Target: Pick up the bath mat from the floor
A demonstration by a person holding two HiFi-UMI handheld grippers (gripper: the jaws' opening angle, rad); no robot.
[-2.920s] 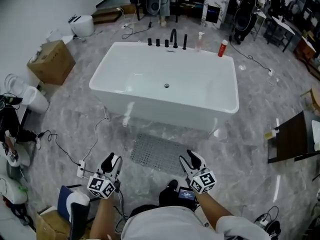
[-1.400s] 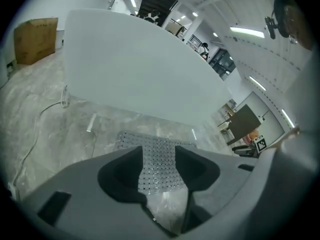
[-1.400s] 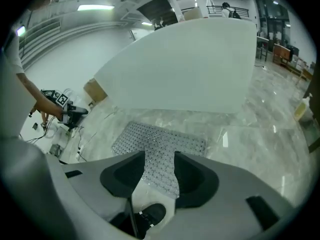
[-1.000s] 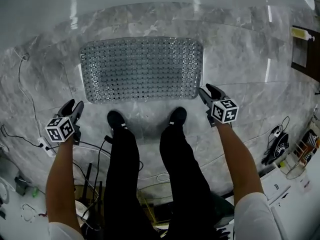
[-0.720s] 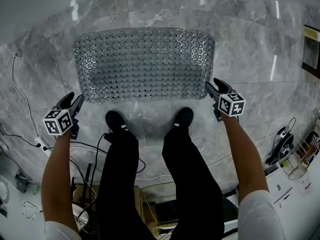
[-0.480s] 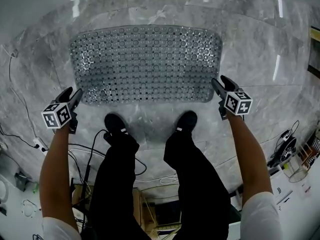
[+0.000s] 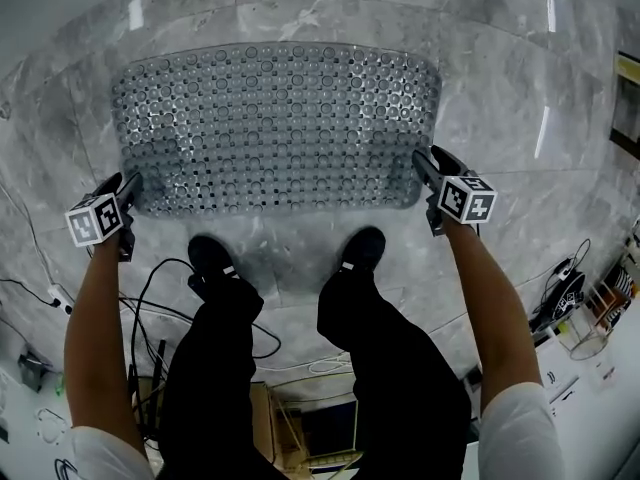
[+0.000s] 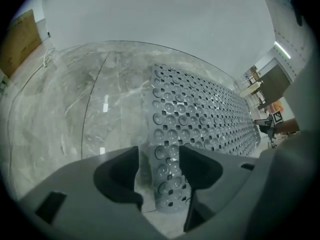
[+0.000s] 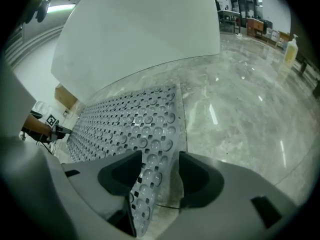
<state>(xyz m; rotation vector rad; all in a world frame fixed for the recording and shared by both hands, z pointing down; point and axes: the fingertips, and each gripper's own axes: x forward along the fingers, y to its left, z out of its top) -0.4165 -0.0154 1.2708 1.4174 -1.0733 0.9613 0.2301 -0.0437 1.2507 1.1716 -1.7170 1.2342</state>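
Observation:
The grey, see-through bath mat, studded with suction cups and holes, lies flat on the marble floor in front of my feet. My left gripper stands at the mat's near left corner, pointing steeply down. In the left gripper view its jaws have just been opening, with the mat's edge running between them, untouched by the pads. My right gripper is at the near right corner. Its jaws have just been opening too, and the mat's corner lies between them, apart from both pads.
The white bathtub wall rises just beyond the mat. My black shoes stand at the mat's near edge, with black cables on the floor behind them. A cardboard box sits far left, a bottle far right.
Both grippers have sunk toward the floor and reached the mat's near corners. The mat fills more of the head view as the head bends lower.

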